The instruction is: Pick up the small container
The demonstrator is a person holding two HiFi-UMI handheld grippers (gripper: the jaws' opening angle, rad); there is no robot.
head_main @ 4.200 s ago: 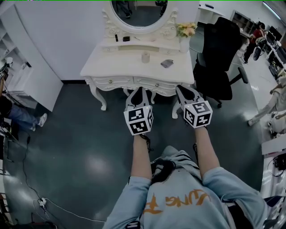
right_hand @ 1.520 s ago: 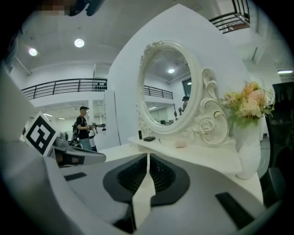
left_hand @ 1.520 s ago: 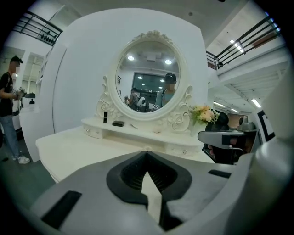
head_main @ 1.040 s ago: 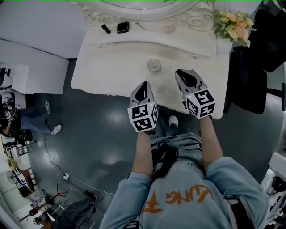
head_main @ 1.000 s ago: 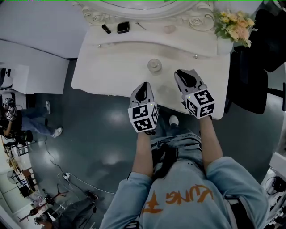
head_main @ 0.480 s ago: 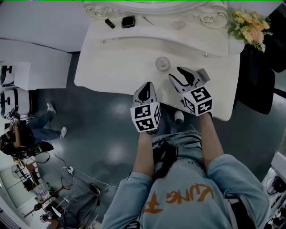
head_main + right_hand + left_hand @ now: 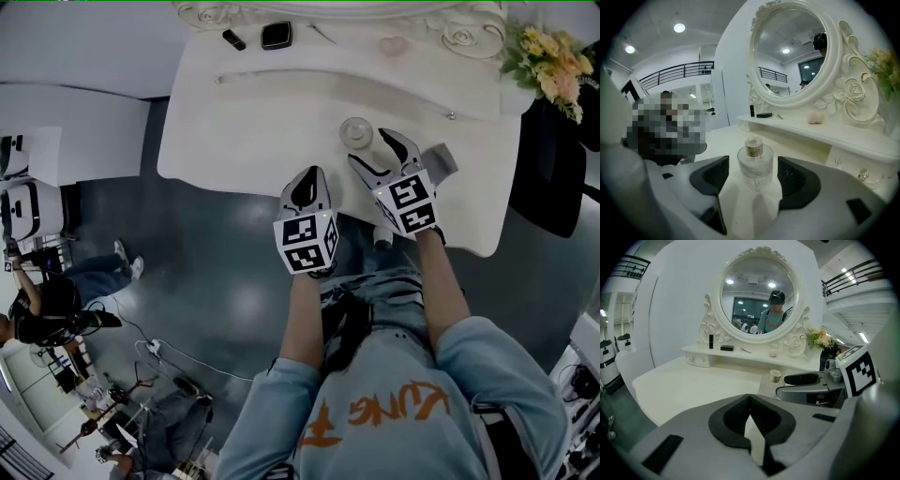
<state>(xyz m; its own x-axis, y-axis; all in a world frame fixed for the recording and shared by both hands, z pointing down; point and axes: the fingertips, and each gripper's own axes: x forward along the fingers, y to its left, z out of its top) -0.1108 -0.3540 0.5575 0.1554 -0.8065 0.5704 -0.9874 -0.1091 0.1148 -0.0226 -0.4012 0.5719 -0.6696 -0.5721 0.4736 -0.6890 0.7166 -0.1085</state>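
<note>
- Dressing table [image 7: 244, 122]: white, ornate, with a raised back shelf under the oval mirror [image 7: 761, 291]. The front half of the top is bare, which gives me a free approach from the near edge.
- Right gripper [image 7: 375, 155]: reaches in over the front right part of the top, angled towards the middle. Its jaws are opening, wide enough to straddle the target. In the right gripper view the dark pads stand either side of it with a gap on each side, so nothing is gripped yet.
- Left gripper [image 7: 305, 186]: hangs at the table's front edge, jaws pressed together with nothing between them. I judge it is parked there so it stays out of the working side.
- Flowers [image 7: 553, 66]: far right corner, well apart from the work.
- Small container [image 7: 754, 164]: a squat clear glass bottle with a gold cap, upright on the table top just ahead of the shelf front, centred between the right jaws.
- Grey flat item [image 7: 442, 159]: on the table just right of the right gripper; I cannot tell what it is.
- Judgement: approach step only. Next comes the squeeze on the glass body, below the cap; smooth glass may slip.
</note>
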